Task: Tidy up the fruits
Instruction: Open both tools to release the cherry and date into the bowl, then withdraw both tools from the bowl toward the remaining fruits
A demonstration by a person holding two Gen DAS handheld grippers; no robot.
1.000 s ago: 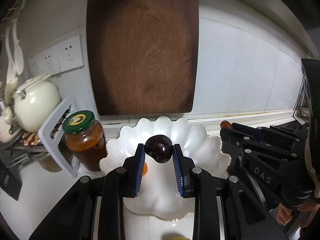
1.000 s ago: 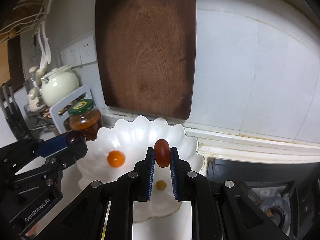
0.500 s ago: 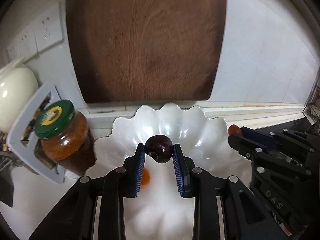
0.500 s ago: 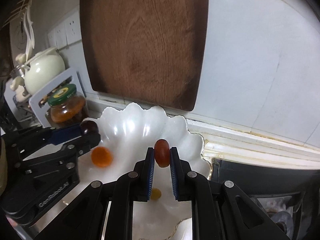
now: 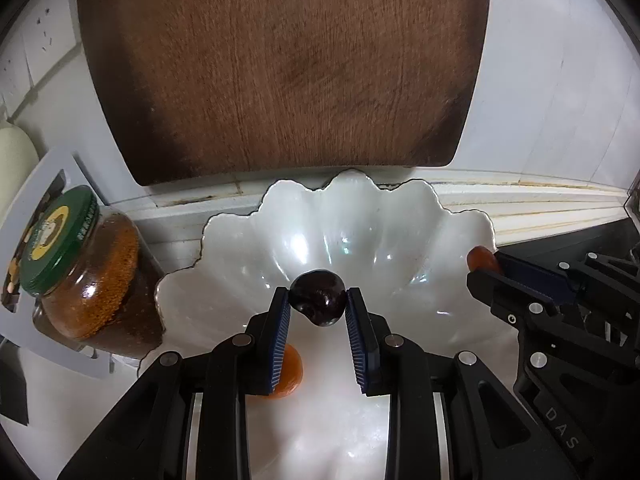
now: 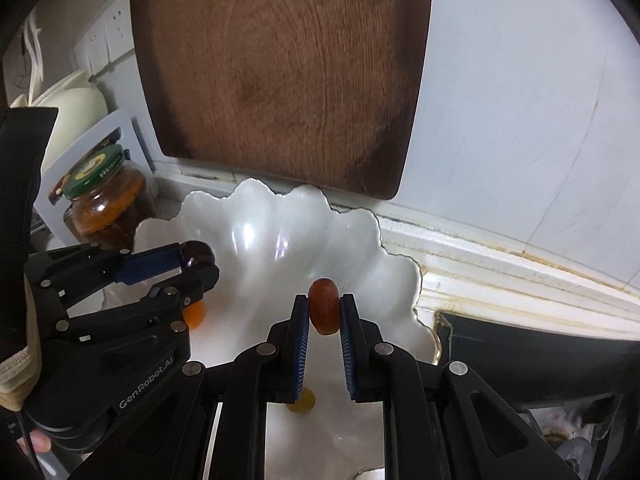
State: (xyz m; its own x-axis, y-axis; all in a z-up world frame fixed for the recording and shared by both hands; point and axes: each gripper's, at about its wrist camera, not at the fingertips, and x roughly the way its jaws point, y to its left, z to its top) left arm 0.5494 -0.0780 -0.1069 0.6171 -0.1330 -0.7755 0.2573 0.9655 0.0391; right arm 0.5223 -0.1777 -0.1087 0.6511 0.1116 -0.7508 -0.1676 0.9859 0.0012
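My left gripper (image 5: 318,300) is shut on a dark purple round fruit (image 5: 318,297) and holds it above the white scalloped bowl (image 5: 360,216). My right gripper (image 6: 324,312) is shut on a red oval fruit (image 6: 324,306) above the same bowl (image 6: 280,224), at its right side. An orange fruit (image 5: 289,372) lies in the bowl, partly hidden by my left finger. A small yellow fruit (image 6: 302,402) lies in the bowl under my right fingers. The left gripper also shows in the right wrist view (image 6: 192,258), the right gripper in the left wrist view (image 5: 486,262).
A brown wooden cutting board (image 5: 280,60) leans on the tiled wall behind the bowl. A green-lidded jar (image 5: 86,268) stands left of the bowl, with a grey rack and cream teapot (image 6: 76,104) beyond. A dark stove edge (image 6: 540,344) lies to the right.
Both grippers have moved forward over the bowl toward the cutting board, each still holding its fruit. The bowl and board now look larger and closer.
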